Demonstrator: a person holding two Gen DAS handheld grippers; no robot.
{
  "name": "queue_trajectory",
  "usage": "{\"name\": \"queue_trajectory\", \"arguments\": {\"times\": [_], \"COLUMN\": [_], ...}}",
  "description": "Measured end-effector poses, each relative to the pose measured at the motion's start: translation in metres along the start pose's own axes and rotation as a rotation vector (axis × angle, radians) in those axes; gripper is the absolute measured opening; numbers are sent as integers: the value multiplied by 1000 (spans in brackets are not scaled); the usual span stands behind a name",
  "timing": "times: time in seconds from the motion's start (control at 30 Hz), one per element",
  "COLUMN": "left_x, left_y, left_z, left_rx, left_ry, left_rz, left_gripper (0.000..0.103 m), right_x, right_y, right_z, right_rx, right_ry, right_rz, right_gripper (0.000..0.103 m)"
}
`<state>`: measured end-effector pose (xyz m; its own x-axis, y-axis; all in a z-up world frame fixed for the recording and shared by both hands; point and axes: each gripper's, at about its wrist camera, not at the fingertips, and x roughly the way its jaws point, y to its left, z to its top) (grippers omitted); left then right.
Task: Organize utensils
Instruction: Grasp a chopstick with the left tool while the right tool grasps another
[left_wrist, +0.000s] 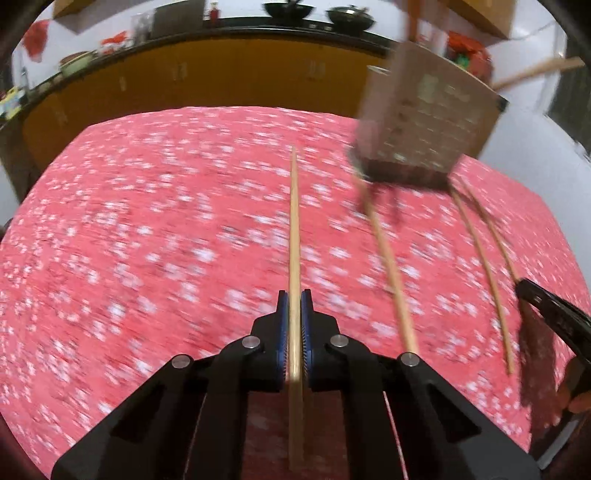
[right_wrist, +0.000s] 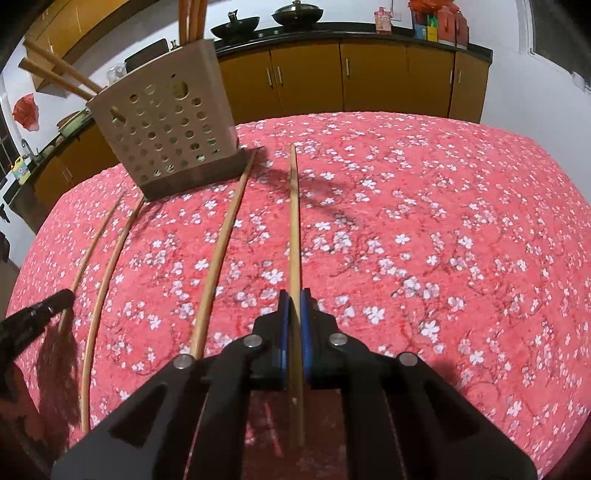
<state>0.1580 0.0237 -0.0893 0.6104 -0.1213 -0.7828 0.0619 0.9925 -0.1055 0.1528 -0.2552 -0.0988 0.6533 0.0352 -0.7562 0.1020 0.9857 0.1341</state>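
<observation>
Each tool is clamped on its own chopstick: left tool (left_wrist: 294, 295) on one (left_wrist: 294, 229), right tool (right_wrist: 294, 295) on another (right_wrist: 294, 221), both pointing toward the holder (right_wrist: 166, 133). Gripped near one end, a stick may pivot and miss the holder's opening.

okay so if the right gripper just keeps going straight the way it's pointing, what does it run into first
Most likely the red floral tablecloth. The right gripper, shut on a chopstick, angles down at bare cloth ahead. The perforated utensil holder stands off to the left of that line, though depth is hard to judge.
</observation>
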Motion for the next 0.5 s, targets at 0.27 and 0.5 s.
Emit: {"name": "queue_trajectory", "arguments": {"times": [0.27, 0.5], "left_x": [1, -1], "left_y": [19, 18], "left_z": [5, 1], "left_rx": [-23, -4], "left_ry": [-19, -35], "left_rz": [-5, -17], "left_gripper": [8, 9], "right_x": [6, 8], "right_y": [0, 1], "right_z": [5, 5], "right_rx": [-22, -33], "right_ry": [-10, -14], "right_rz": [-10, -15], "right_gripper": [8, 8]}}
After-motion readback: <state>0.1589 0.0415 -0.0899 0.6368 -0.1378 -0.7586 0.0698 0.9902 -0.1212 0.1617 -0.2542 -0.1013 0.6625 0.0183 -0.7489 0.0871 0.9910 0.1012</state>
